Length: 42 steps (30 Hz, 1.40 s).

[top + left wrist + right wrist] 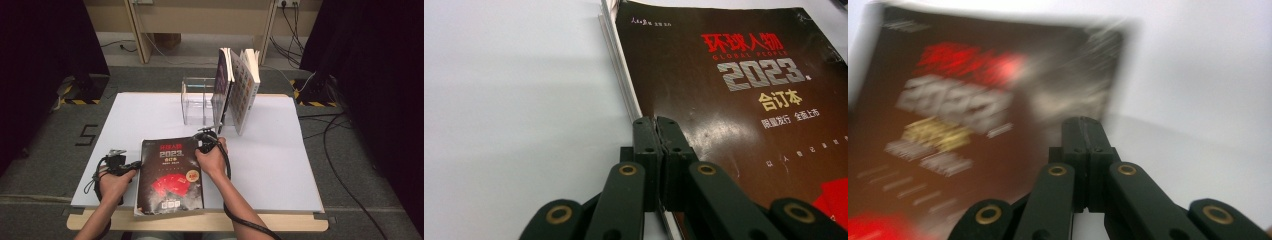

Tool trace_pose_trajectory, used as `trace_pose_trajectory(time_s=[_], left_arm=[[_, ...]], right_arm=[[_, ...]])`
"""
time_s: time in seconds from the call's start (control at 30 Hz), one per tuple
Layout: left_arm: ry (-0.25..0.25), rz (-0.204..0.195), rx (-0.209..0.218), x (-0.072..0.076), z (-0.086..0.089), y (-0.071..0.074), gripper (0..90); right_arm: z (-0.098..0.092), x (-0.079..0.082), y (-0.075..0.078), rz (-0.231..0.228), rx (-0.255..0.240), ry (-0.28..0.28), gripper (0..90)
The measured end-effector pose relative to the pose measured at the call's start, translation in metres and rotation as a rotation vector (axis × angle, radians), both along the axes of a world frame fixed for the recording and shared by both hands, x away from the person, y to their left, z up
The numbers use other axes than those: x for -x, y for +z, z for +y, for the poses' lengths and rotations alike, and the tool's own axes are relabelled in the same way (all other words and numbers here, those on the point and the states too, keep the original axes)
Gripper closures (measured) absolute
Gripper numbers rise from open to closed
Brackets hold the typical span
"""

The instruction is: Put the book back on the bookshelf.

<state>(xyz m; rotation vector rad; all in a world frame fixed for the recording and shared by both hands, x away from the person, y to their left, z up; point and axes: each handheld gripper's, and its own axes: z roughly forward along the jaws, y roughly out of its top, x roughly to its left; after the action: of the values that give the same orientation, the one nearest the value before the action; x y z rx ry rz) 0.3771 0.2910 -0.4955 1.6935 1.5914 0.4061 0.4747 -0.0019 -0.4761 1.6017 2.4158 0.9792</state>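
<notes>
**Both jaws clenched at the edges of the black magazine**

I see the black magazine (170,176) lying flat, cover up, at the near edge of the white table (280,165), its lower end reaching the table's front rim. The cover carries red and silver print, "2023" among it.

My left gripper (131,165) sits at the magazine's left edge. In the left gripper view (657,125) its jaws are pressed fully together, tips right at the stacked page edges; I see nothing between them.

My right gripper (205,141) sits at the upper right corner of the magazine. The right gripper view (1083,125) is blurred, but the jaws there are clenched, tips at the cover's edge, nothing between them.

Farther back, a clear acrylic holder (196,102) stands with upright books (237,90) leaning beside it, well apart from the magazine.
</notes>
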Motion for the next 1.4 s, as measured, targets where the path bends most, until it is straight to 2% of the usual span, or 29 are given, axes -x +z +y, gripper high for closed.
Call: trace_pose_trajectory(time_s=[0.03,0.1,0.13,0.17,0.2,0.23,0.27,0.37,0.43,0.47,0.5,0.53,0.7,0.83,0.87,0.93,1.0,1.07,1.13,1.4], left_arm=[[-0.006,-0.002,0.001,0.002,-0.001,0.000,87.9],[-0.025,-0.006,-0.005,0.006,-0.005,0.000,87.9],[-0.021,-0.010,-0.006,0.007,-0.006,0.000,87.8],[-0.007,-0.006,0.008,0.007,-0.005,-0.001,87.2],[-0.007,-0.001,0.010,0.006,-0.005,-0.001,86.5],[-0.007,-0.001,0.009,0.006,-0.005,0.000,86.3],[-0.007,-0.002,0.008,0.006,-0.005,0.000,86.2],[0.027,-0.027,0.009,0.004,-0.002,0.000,83.1],[0.060,-0.049,0.014,0.001,0.000,0.002,75.9],[0.074,-0.056,0.017,0.000,0.001,0.003,70.7],[0.079,-0.057,0.024,-0.002,0.001,0.003,67.0],[0.077,-0.057,0.027,-0.003,0.001,0.003,63.1],[0.059,-0.025,0.031,-0.007,-0.003,-0.003,56.5],[0.055,-0.029,0.023,-0.008,-0.003,-0.003,57.4],[0.053,-0.030,0.019,-0.008,-0.003,-0.003,57.8],[0.048,-0.031,0.008,-0.008,-0.004,-0.003,59.0],[0.045,-0.030,0.004,-0.008,-0.004,-0.003,60.4],[0.038,-0.030,-0.008,-0.009,-0.004,-0.003,62.0],[0.034,-0.029,-0.013,-0.010,-0.004,-0.003,63.7],[0.014,-0.031,-0.022,-0.014,-0.011,-0.003,69.0]], right_arm=[[0.003,0.007,-0.002,0.036,-0.044,0.009,90.0],[0.008,0.016,0.001,-0.053,0.066,0.019,90.0],[0.008,0.017,0.002,-0.062,0.061,0.014,90.0],[0.004,0.016,0.003,-0.038,0.019,0.007,90.0],[0.002,0.015,0.005,-0.046,0.032,-0.018,90.0],[-0.003,0.010,0.007,-0.093,0.059,-0.014,85.0],[-0.005,0.009,0.008,-0.083,0.046,-0.031,82.0],[-0.011,-0.004,0.015,-0.108,0.029,-0.050,75.0],[-0.009,-0.014,0.017,-0.105,0.010,-0.054,70.9],[-0.008,-0.020,0.017,-0.120,0.018,-0.040,70.5],[-0.006,-0.024,0.016,-0.118,0.028,-0.037,70.3],[-0.003,-0.030,0.015,-0.109,0.016,-0.030,69.2],[0.004,-0.045,0.008,-0.085,0.008,-0.042,65.9],[0.005,-0.051,0.003,-0.067,-0.001,-0.044,63.2],[0.006,-0.051,0.002,-0.033,-0.021,-0.063,62.9],[0.005,-0.054,0.000,-0.057,-0.007,-0.046,61.7],[0.004,-0.055,-0.001,-0.058,-0.029,-0.045,60.7],[0.003,-0.056,-0.001,-0.080,-0.017,-0.050,60.8],[0.003,-0.057,-0.003,-0.062,-0.033,-0.046,60.6],[0.006,-0.058,-0.006,-0.083,-0.030,-0.032,61.7]])
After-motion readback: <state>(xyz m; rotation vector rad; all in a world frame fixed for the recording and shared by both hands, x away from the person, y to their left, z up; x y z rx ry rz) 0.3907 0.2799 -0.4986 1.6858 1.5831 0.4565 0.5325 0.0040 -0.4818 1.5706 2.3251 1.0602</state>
